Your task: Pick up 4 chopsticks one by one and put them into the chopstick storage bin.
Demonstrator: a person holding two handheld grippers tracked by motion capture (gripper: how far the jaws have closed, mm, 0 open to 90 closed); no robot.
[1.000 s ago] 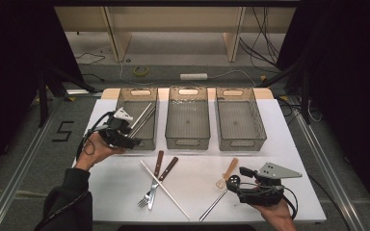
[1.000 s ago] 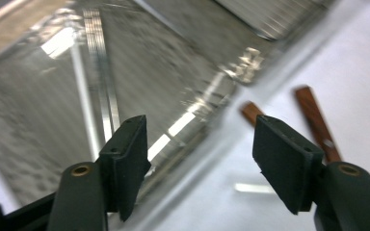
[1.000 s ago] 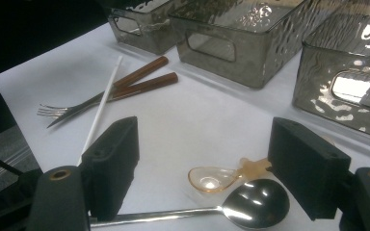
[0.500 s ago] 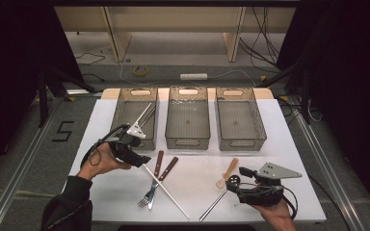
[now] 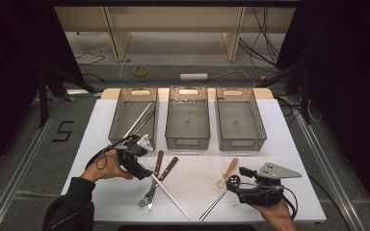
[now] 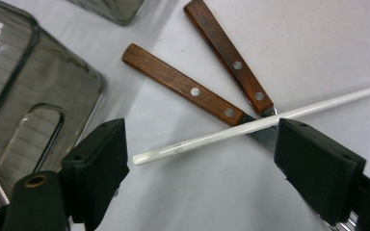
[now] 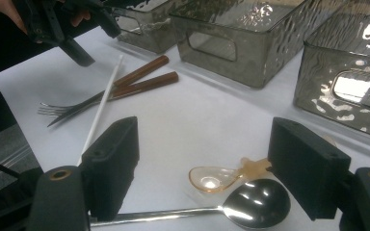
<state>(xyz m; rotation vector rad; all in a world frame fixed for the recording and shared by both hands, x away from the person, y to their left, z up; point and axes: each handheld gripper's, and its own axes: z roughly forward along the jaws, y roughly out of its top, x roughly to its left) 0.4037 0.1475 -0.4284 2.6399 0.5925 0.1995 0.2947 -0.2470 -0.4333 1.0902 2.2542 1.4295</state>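
While the left gripper point(image 5: 142, 166) is held low over the long white plastic chopstick point(image 6: 250, 126), its jaws are spread wide to either side of the stick's near end, apparently so it can be pinched. That chopstick is laid across the blades of two wooden-handled utensils point(image 6: 192, 91) on the white table point(image 5: 192, 187), just in front of the left smoked-plastic bin point(image 5: 118, 122), where similar sticks are already kept. The right gripper point(image 5: 238, 180) is likewise parted, poised above the steel spoon point(image 7: 255, 199) and amber plastic spoon point(image 7: 212, 178).
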